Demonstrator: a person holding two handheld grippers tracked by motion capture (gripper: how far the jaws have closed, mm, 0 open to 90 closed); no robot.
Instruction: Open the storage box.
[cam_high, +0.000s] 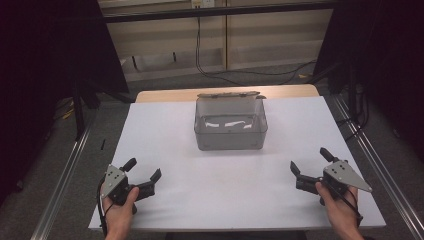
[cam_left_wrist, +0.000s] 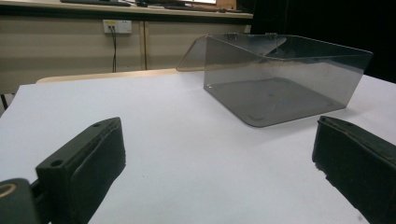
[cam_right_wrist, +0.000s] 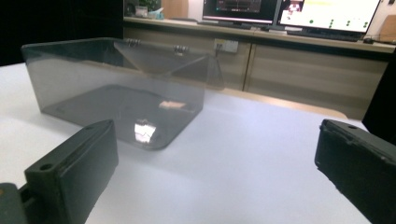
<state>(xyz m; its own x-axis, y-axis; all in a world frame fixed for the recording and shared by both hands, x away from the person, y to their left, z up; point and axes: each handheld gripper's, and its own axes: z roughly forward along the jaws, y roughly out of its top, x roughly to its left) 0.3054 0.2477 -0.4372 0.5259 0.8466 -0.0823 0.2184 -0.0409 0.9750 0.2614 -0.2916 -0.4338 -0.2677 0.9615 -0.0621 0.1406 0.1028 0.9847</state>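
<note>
High view finds both the left gripper (cam_high: 144, 172) and right gripper (cam_high: 309, 164) spread, unladen, well short of the clear box (cam_high: 230, 131); advise a level, symmetrical approach to its side walls.

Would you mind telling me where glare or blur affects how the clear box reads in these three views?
High view: white glare streaks on the box floor, dark surroundings. Left gripper view: the box is fairly sharp, while the near left tongs blur. Right gripper view: a bright reflection patch on the box floor, soft focus overall, and the right tongs are blurred.
</note>
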